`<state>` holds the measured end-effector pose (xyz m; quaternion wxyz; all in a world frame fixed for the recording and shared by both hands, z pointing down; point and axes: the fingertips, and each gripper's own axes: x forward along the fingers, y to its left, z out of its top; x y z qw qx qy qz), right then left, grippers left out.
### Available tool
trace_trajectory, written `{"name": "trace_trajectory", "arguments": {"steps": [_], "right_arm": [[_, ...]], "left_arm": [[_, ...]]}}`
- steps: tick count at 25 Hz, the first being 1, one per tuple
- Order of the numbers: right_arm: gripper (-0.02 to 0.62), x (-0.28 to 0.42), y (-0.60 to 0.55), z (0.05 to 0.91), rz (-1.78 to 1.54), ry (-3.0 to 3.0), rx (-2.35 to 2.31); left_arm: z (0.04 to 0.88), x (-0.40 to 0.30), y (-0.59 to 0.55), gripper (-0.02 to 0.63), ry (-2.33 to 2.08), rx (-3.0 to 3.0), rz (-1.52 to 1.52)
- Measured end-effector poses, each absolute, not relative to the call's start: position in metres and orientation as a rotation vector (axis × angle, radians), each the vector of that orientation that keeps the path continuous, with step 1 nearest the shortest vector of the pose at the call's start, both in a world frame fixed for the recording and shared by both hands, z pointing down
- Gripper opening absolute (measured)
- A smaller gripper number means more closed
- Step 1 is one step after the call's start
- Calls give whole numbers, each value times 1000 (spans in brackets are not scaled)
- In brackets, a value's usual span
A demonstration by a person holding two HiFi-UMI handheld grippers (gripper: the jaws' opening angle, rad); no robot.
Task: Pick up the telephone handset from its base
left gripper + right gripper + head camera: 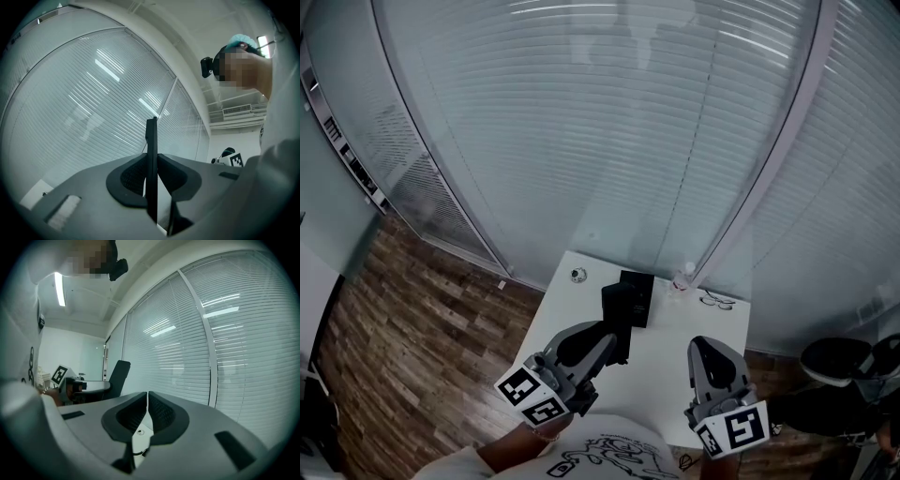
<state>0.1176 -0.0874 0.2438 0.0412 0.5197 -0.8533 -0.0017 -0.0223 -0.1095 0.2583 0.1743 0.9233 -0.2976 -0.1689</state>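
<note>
Black plastic telephone handset, slim and edge-on, clamped upright between the pads of the grey left gripper. Hangs over the white table, just at 7 o'clock of the flat black telephone base.

At 5 o'clock of the base, the grey right gripper, jaws pressed together on nothing.

Around the base:
- a small round object at 10 o'clock
- a small clear bottle at 2 o'clock
- thin-framed spectacles at 3 o'clock

Beyond the table at 12 o'clock, a glass wall with white slatted blinds. Off its 4 o'clock corner, a black office chair. Below, brown wood-plank floor.
</note>
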Motion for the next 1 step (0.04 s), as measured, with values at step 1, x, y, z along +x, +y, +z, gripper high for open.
{"name": "trace_trajectory", "arguments": {"steps": [1], "right_arm": [[11,118,-89,244,-5,-2612,1593]], "left_arm": [[259,-23,-110,63,-843,2617,-478]]}}
